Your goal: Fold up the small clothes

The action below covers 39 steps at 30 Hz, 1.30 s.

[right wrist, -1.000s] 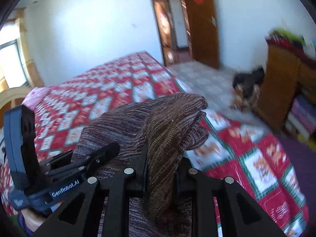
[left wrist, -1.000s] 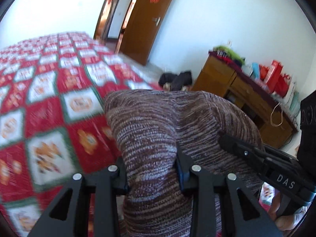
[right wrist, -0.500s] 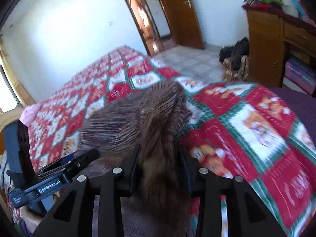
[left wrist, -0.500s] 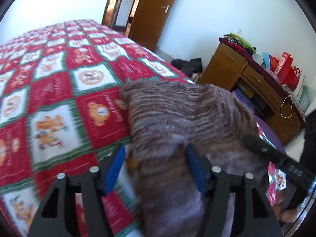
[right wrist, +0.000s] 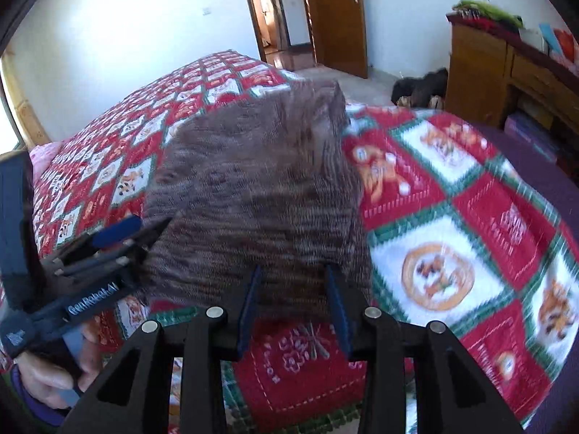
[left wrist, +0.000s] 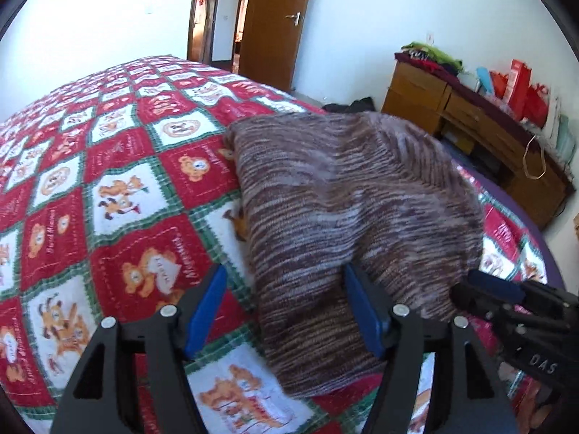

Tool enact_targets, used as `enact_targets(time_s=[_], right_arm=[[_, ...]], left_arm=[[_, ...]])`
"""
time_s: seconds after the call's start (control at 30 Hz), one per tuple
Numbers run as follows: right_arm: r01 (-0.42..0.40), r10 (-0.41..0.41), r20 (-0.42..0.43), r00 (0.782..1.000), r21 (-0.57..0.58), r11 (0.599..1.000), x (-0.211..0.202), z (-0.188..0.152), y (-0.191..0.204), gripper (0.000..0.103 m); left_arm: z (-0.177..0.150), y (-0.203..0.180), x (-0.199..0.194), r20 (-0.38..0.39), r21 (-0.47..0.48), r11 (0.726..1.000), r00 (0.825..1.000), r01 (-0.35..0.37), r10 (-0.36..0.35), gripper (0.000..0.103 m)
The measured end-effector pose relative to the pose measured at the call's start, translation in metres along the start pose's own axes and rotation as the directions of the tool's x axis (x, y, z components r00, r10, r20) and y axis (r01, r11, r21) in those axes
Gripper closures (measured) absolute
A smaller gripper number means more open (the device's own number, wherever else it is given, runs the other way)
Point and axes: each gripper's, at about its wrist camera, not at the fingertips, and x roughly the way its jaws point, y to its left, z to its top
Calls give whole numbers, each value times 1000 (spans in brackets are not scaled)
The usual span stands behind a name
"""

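On the quilt (left wrist: 108, 195) the brown knit garment (left wrist: 343, 195) lies loose; your left gripper (left wrist: 286, 311) and right gripper (right wrist: 293, 303) both gape, holding nothing. Pull back carelessly and a pad could snag the fold.

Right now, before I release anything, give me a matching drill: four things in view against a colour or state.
1. brown striped knit garment
2. left gripper
3. wooden door
4. patchwork quilt

a. red, white and green
b. jaws apart
c. draped on the bed
d. standing open

Pairs: 1-c, 2-b, 3-d, 4-a
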Motion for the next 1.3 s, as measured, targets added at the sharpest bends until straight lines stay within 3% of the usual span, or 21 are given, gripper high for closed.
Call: enact_targets(time_s=[0.13,0.23,0.3,0.37,0.43,0.57,0.7,0.8,1.17,1.3], right_arm=[[17,-17,-3,1000,28,999,-7,-10,-2,65],[29,-28,-31,999,61,998,-21,-15,3,64],[34,-33,-8,999,73,997,-35,-16,7,57],[53,-56,38,998,87,995,-49,-17,12,38],[62,-74,102,992,121,991,-64,-20,14,31],[65,-96,162,982,187,980,-80,-30,15,30],[111,-144,166,975,194,975,-89,-44,21,30],[108,-155,210,965,218,970,-106,-55,20,30],[117,-186,368,911,200,973,-170,-54,44,21],[90,-165,420,892,193,977,-191,-55,56,17]], left_arm=[[-6,6,-9,-19,5,999,999,-36,36,33],[-12,2,-20,0,56,992,994,-109,109,33],[-15,-1,-29,18,84,986,989,-147,146,33],[-17,-1,-39,32,80,986,989,-149,147,32],[-20,1,-48,37,61,987,989,-148,146,24],[-25,-2,-64,66,65,984,985,-164,160,22],[-30,-9,-82,102,82,976,976,-201,193,5],[-34,-15,-100,146,84,973,969,-213,199,0],[-37,-34,-150,231,90,969,952,-228,202,0],[-39,-32,-172,291,77,968,934,-238,207,0]])
